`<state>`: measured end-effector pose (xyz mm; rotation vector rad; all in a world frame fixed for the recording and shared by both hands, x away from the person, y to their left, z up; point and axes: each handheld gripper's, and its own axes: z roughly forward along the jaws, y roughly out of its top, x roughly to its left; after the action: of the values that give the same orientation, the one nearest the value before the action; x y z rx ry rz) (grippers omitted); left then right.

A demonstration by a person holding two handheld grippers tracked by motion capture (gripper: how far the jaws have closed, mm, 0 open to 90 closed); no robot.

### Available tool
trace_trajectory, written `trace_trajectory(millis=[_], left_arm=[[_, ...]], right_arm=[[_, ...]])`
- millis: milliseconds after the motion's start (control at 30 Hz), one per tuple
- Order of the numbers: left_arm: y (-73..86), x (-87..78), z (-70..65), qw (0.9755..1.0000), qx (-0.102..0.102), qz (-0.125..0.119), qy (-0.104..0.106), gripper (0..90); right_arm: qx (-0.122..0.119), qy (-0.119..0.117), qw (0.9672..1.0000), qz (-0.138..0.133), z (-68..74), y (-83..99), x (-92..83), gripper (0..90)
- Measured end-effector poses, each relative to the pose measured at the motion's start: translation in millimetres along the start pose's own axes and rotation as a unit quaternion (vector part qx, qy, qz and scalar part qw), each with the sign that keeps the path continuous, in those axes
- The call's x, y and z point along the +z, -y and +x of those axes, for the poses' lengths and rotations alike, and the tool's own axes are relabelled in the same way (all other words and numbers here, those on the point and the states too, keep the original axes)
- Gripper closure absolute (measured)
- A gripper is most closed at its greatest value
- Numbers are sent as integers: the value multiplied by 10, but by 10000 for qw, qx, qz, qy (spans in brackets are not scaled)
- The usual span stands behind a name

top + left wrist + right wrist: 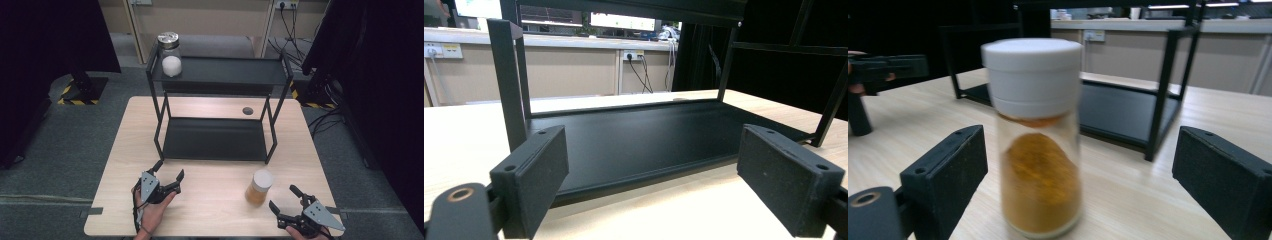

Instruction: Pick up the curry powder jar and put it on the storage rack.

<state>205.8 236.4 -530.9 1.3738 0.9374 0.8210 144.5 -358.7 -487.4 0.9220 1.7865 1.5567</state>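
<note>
A: Starting at the left: left claw (pixel 169 178) resting low on the pale wooden desk (pixel 120 165), jaws spread wide, gripping nothing, aimed at the bottom tray of the black two-tier metal rack (pixel 215 139).

B: And up top?

A: Clear glass jar with a silver lid and white contents (pixel 170 55), standing at the left end of the upper shelf. Well apart from both claws.

B: Moving right?

A: Clear jar of orange-brown powder with a white screw cap (pixel 259 187), upright on the desk, in front of the rack's right end. Right claw (pixel 286 199) just beside it, jaws spread, one to each side of the jar in the right gripper view, not yet touching.

B: Risks?

A: Probably tipping: tall, narrow, top-heavy cap. Closing off-centre or with one pad (pixel 945 172) landing first could shove the jar over. Gripping too high on the smooth cap could let it slip. Also, clipping the rack's front post (pixel 1160 95) on the way in.
</note>
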Motion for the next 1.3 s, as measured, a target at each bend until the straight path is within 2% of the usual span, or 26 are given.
trace_trajectory(millis=[267,700,1067,1300], left_arm=[[-11,6,3,10000,9,31,12,124],[-9,7,-2,10000,27,26,13,124],[-9,8,-4,10000,35,28,19,124],[-12,10,-3,10000,43,35,25,124]], right_arm=[[-129,-220,9997,-40,43,-106,141,101],[-263,-305,9991,128,57,-215,432,220],[-285,-317,9989,205,39,-239,522,334],[-268,-298,9990,182,44,-226,523,342]])
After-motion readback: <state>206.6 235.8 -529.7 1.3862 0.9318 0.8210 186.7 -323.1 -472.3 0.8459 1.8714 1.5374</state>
